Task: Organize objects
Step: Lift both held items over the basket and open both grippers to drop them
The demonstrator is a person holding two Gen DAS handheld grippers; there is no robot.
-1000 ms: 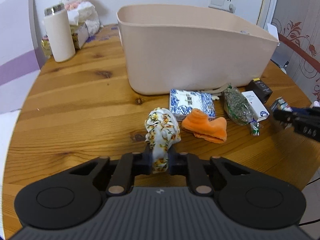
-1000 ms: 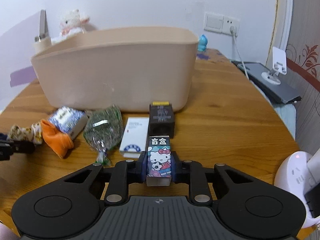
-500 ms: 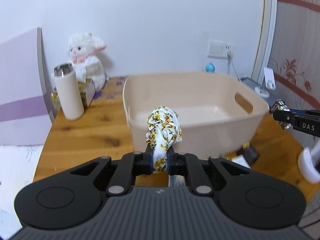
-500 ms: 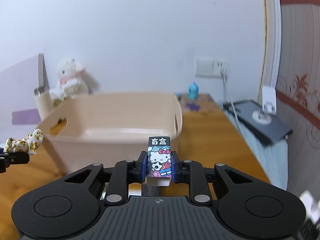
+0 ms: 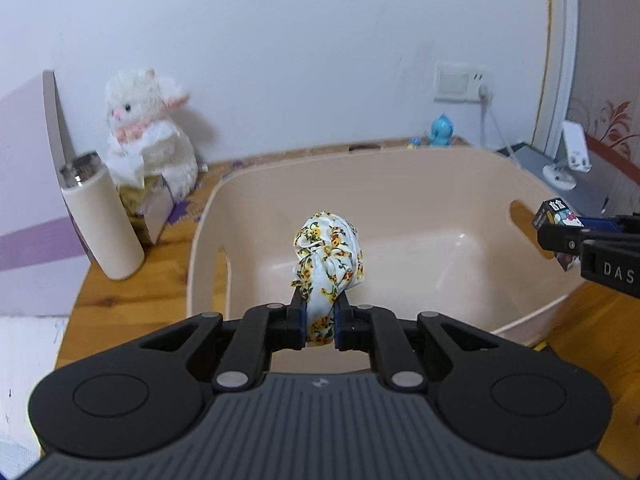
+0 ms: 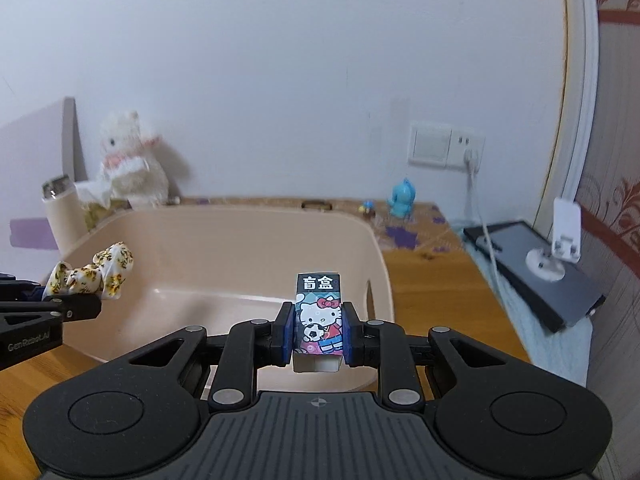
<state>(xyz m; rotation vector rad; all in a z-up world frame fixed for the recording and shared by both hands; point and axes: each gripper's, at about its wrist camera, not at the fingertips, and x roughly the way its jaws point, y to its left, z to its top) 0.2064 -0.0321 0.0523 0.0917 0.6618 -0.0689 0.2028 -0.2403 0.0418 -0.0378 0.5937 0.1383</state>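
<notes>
The beige tub sits on the wooden table directly ahead of and below both of your grippers, and that is the relation your coming move turns on: each load already hangs over the tub's open mouth, so what is left looks like a drop, not a reach. Your left gripper is clamped on the floral cloth bundle, which stands up out of the jaws with its long axis roughly vertical; seen from the left wrist it lies over the near half of the tub floor, toward the left handle slot. Your right gripper is clenched on the Hello Kitty box, held upright with its long axis running up from the jaws, and from the right wrist it sits just inside the near rim, closer to the right-hand wall with its handle cutout. The two loads are well apart across the tub, left one on the left, right one on the right, so neither arm needs to cross. The tub floor visible in both views looks bare. If you let go now, I judge both would land inside; the box, being near the rim, has the thinner margin.
</notes>
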